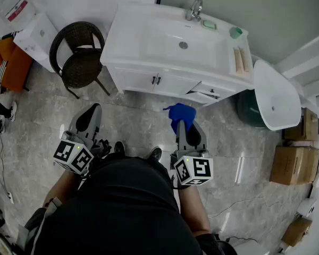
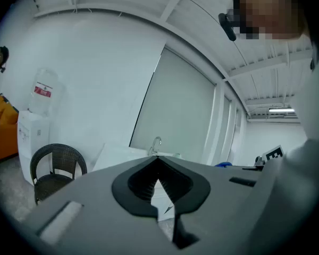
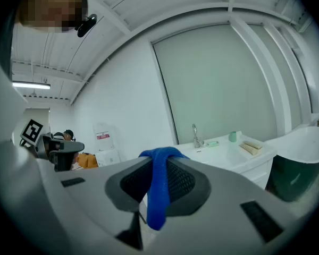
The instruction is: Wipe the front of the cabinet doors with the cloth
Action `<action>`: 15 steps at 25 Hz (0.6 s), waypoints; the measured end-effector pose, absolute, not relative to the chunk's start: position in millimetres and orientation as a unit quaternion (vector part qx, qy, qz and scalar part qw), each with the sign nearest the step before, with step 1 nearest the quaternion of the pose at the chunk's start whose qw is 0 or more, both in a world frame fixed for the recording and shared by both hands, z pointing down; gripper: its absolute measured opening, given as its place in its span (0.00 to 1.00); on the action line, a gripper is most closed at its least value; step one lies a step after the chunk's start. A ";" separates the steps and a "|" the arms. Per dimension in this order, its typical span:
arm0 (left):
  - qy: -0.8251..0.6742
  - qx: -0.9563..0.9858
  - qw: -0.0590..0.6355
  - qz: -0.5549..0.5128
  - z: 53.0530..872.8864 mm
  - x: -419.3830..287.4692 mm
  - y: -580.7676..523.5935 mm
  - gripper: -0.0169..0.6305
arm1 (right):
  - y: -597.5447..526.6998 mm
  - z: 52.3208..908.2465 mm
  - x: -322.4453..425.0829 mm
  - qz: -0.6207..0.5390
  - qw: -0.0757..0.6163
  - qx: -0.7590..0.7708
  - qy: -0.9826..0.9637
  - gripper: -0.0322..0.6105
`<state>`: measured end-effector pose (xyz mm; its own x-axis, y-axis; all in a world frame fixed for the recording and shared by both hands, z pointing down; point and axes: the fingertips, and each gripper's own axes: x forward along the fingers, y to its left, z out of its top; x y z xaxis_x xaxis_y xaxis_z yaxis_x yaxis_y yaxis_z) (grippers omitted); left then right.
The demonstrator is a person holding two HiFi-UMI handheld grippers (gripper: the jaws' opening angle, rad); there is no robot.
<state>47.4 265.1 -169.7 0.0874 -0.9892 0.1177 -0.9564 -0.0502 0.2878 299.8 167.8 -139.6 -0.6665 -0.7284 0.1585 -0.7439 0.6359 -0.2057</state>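
While the right gripper (image 1: 183, 125) grips the blue fabric cloth (image 1: 179, 112) and the left gripper (image 1: 93, 109) is clenched empty, looks like approach step; next: press cloth onto white cabinet doors (image 1: 149, 82).

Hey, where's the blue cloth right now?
Head view, right of centre: the blue cloth is pinched in the right gripper, just short of the white vanity cabinet.
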 end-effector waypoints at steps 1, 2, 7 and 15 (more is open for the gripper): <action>-0.674 0.722 0.147 -0.055 -168.9 47.5 264.9 0.02 | 167.6 -139.0 300.4 0.127 0.031 0.407 -0.904 0.14; -0.674 0.722 0.147 -0.054 -168.4 47.8 264.5 0.02 | 167.3 -138.3 300.9 0.127 0.032 0.407 -0.904 0.14; -0.678 0.719 0.145 -0.049 -167.1 51.4 260.2 0.02 | 162.0 -133.8 302.2 0.132 0.036 0.400 -0.906 0.14; -0.697 0.697 0.163 -0.035 -152.4 58.7 258.4 0.02 | 146.0 -107.6 297.0 0.161 0.052 0.369 -0.914 0.14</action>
<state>58.7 258.4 -152.4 0.0248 -0.9837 0.1779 -0.9607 0.0258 0.2766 297.0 146.0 -107.6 -0.7228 -0.6574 0.2130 -0.6906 0.6762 -0.2565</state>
